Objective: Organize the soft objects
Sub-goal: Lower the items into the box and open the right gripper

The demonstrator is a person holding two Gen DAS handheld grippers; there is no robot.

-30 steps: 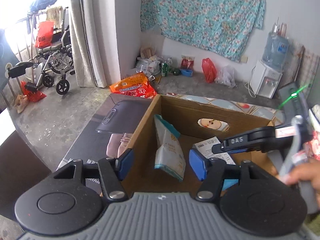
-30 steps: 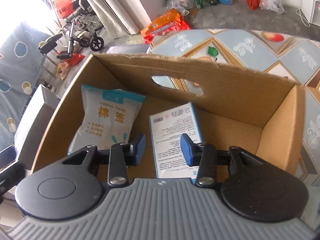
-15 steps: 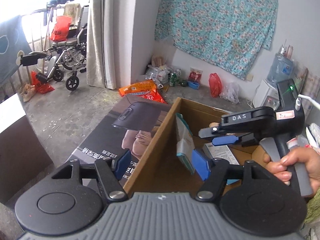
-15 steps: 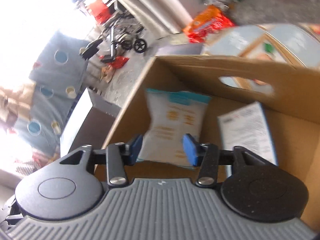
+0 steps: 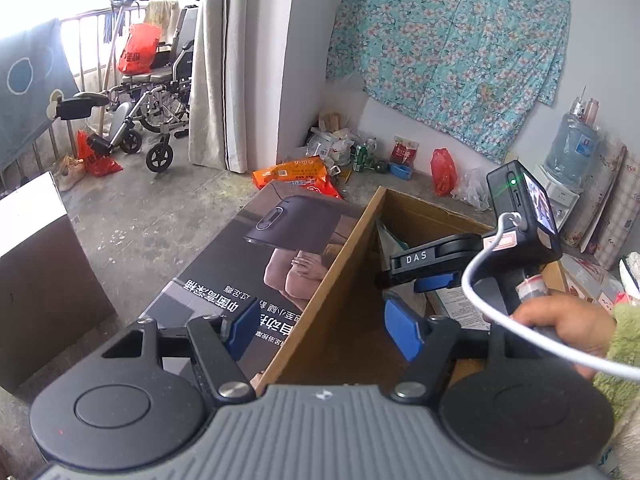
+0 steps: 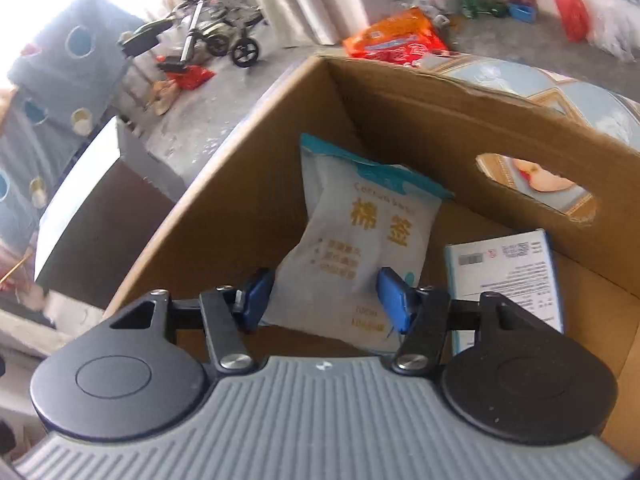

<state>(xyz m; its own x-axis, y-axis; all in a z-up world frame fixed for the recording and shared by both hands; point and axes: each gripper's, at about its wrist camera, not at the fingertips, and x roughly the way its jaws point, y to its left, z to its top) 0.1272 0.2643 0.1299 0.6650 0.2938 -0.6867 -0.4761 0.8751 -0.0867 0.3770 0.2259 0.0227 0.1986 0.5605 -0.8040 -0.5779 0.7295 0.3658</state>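
Observation:
An open cardboard box holds a white and teal cotton-swab bag leaning against its left wall and a white and blue flat box lying to the right. My right gripper is open inside the box, its blue pads either side of the bag's lower part, not clamped on it. My left gripper is open and empty, astride the box's left wall. The right gripper shows in the left wrist view, reaching into the box; the bag is mostly hidden behind it.
A dark printed carton lies left of the box. An orange package, bottles and bags clutter the floor by the wall. A wheelchair stands at the far left. A water dispenser is at the right.
My right gripper has swung left from the flat box to the cotton-swab bag and opened wider around it. My left gripper has drifted left, from inside the box to over its left wall.

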